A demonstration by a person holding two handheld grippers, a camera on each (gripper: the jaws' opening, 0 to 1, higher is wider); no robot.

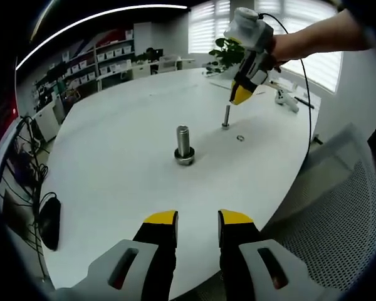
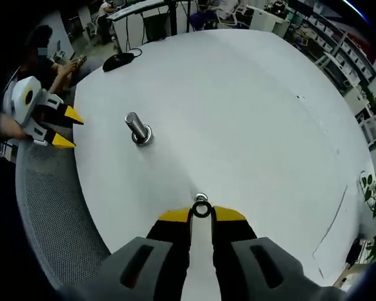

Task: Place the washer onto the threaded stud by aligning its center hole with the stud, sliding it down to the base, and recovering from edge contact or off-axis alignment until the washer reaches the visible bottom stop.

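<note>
My right gripper (image 2: 201, 214) is shut on a dark ring washer (image 2: 208, 209), pinched between its yellow tips. Just beyond the washer I see the top of a thin threaded stud (image 2: 201, 197), which stands upright on the white table (image 2: 250, 113). In the left gripper view, a hand holds the right gripper (image 1: 240, 97) tilted just above and right of that stud (image 1: 226, 116). A small metal ring (image 1: 240, 138) lies on the table beside the stud's base. My left gripper (image 1: 197, 219) is open and holds nothing, near the table's edge (image 2: 66, 128).
A thick bolt (image 1: 183, 141) (image 2: 135, 124) stands upright on a collar at mid-table. A grey mesh chair (image 1: 338, 207) (image 2: 56, 207) sits at the table's edge. A black device (image 1: 49, 219) rests at the rim, a white tool (image 1: 287, 100) and a plant (image 1: 224, 53) at the far side.
</note>
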